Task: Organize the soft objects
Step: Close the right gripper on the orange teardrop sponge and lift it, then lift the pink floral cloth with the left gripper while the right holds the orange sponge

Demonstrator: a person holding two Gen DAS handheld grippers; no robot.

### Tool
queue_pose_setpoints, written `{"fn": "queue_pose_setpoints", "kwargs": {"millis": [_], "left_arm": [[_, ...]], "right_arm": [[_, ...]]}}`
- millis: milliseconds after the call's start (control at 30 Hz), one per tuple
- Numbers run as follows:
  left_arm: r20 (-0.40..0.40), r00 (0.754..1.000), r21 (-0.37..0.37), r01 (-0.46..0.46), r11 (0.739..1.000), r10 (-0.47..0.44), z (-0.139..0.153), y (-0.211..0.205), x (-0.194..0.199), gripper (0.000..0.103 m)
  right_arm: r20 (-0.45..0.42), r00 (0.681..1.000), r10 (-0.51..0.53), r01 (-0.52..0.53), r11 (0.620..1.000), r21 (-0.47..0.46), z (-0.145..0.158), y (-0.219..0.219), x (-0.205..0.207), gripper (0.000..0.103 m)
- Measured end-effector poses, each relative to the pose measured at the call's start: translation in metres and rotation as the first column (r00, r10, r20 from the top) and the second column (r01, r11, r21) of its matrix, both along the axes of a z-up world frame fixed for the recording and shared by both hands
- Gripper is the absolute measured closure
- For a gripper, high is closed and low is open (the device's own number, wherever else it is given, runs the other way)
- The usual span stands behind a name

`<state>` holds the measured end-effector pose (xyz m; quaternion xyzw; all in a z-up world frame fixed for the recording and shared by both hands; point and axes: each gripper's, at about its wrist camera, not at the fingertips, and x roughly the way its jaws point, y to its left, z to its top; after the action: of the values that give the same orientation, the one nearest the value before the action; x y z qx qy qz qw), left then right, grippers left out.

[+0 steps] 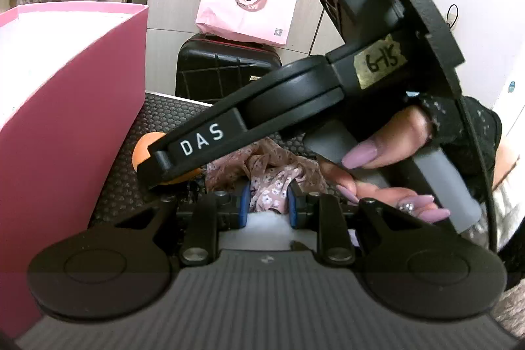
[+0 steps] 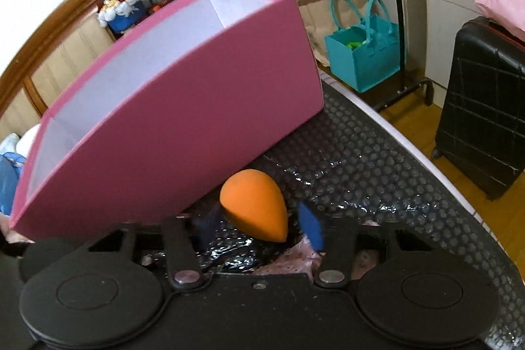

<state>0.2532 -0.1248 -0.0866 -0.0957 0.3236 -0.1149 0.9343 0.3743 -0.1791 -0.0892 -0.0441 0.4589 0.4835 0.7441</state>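
Over sponge (image 2: 254, 204), right gripper (image 2: 259, 220) angled down

A black suitcase (image 2: 482, 107) stands on the floor, a teal tote bag (image 2: 364, 54) nearby.

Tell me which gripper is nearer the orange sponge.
Right. The right gripper has the orange sponge between its blue pads, beside the pink box. The left gripper is apart from it, pinching the floral cloth.
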Motion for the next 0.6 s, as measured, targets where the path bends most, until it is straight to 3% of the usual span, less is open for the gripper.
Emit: {"fn": "queue_pose_setpoints", "kwargs": {"millis": [267,400,600], "left_arm": [[0.028,1.000,-0.006,0.004,1.000,-0.003,0.005,0.002,-0.010,0.088],[0.064,0.998,-0.028,0.006,1.000,-0.004,0.010,0.005,-0.016,0.089],[0.109,0.994,-0.061,0.012,0.998,-0.006,0.019,0.009,-0.031,0.091]], "right_arm": [[0.117,0.986,-0.120,0.115,0.992,0.046,0.032,-0.020,-0.021,0.059],[0.172,0.956,-0.237,0.222,0.970,0.101,0.054,-0.045,-0.039,0.059],[0.222,0.887,-0.405,0.377,0.912,0.159,0.070,-0.080,-0.076,0.059]]}}
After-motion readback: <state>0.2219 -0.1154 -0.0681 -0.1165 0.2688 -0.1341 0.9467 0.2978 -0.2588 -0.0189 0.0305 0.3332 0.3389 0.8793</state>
